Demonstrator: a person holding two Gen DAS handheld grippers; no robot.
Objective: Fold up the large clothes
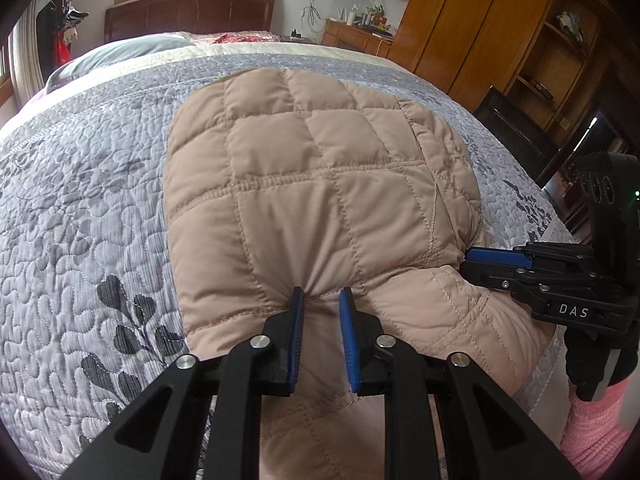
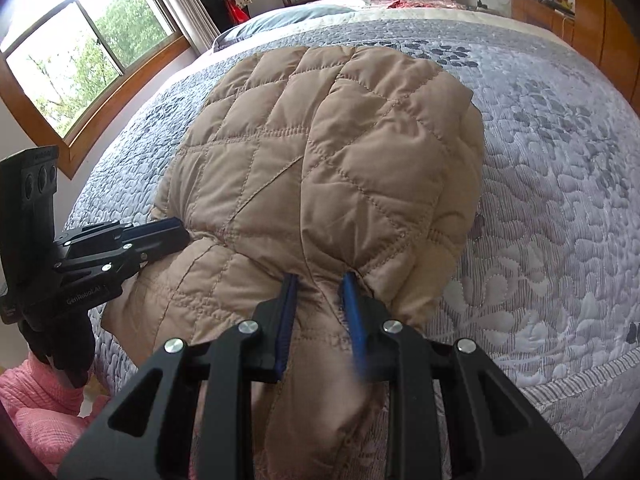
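A tan quilted jacket [image 1: 304,168] lies folded on the bed, its near edge hanging toward me; it fills the middle of the right wrist view [image 2: 332,152] too. My left gripper [image 1: 322,294] is shut on a pinch of the jacket's near fold, fabric bunched between its blue pads. My right gripper [image 2: 318,280] is shut on the jacket's near fold as well. In the left wrist view the right gripper [image 1: 468,258] grips the jacket's right edge. In the right wrist view the left gripper [image 2: 184,230] grips the left edge.
The bed carries a grey quilted cover with leaf print [image 1: 80,200]. A dark wood headboard [image 1: 188,12] and pillows stand at the far end. Wooden wardrobes and shelves [image 1: 500,40] line the right side. A window [image 2: 80,52] is on the left. Pink sleeves [image 2: 40,400] show at the bed's near edge.
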